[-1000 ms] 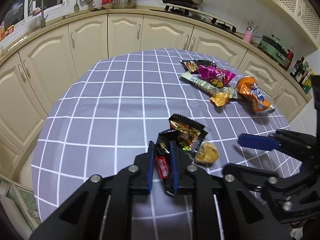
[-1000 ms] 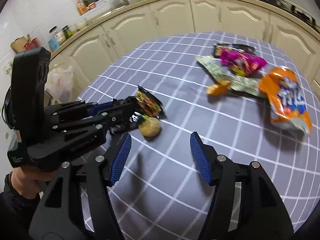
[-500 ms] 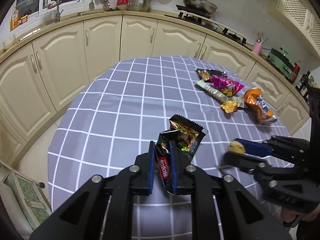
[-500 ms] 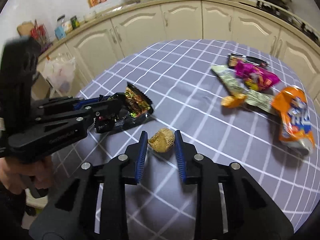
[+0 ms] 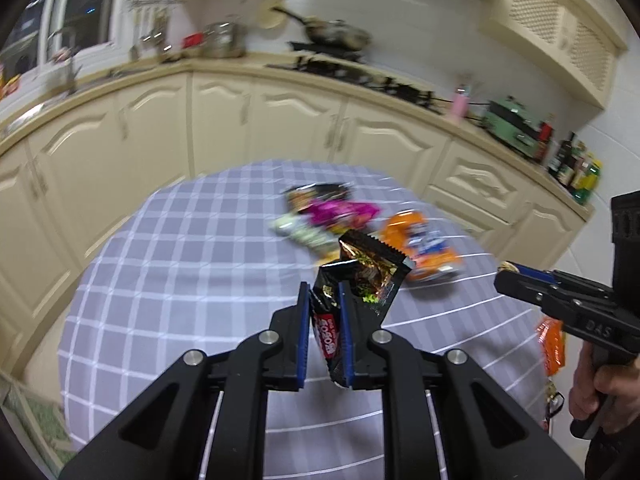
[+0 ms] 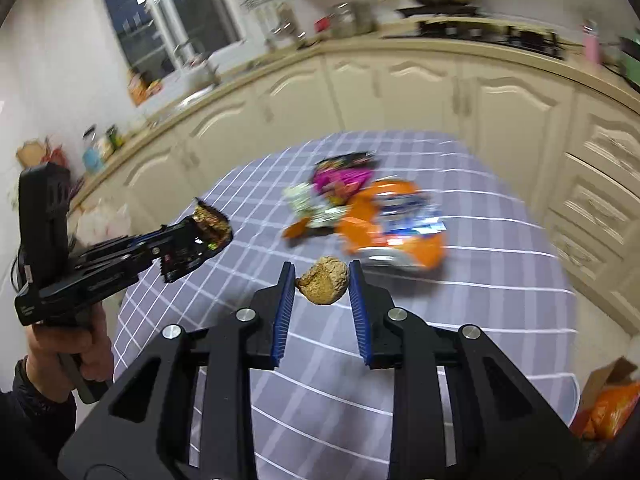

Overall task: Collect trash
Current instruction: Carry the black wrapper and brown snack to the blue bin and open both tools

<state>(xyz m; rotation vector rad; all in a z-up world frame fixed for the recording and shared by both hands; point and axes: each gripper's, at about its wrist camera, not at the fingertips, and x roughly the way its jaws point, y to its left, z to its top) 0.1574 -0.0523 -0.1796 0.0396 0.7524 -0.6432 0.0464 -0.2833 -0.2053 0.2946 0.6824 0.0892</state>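
Aloft, the left claw (image 5: 325, 322) pinches a glossy black foil wrapper (image 5: 360, 276); the right claw (image 6: 322, 280) clamps a lumpy tan wad (image 6: 323, 280).

Motion blur smears the wrappers heaped at the far edge of my table (image 5: 168, 264), so their print is unreadable. My left gripper (image 5: 325, 334) hides the black wrapper's (image 5: 360, 276) lower part. An orange bag (image 6: 612, 408) is cut off at the picture's edge.
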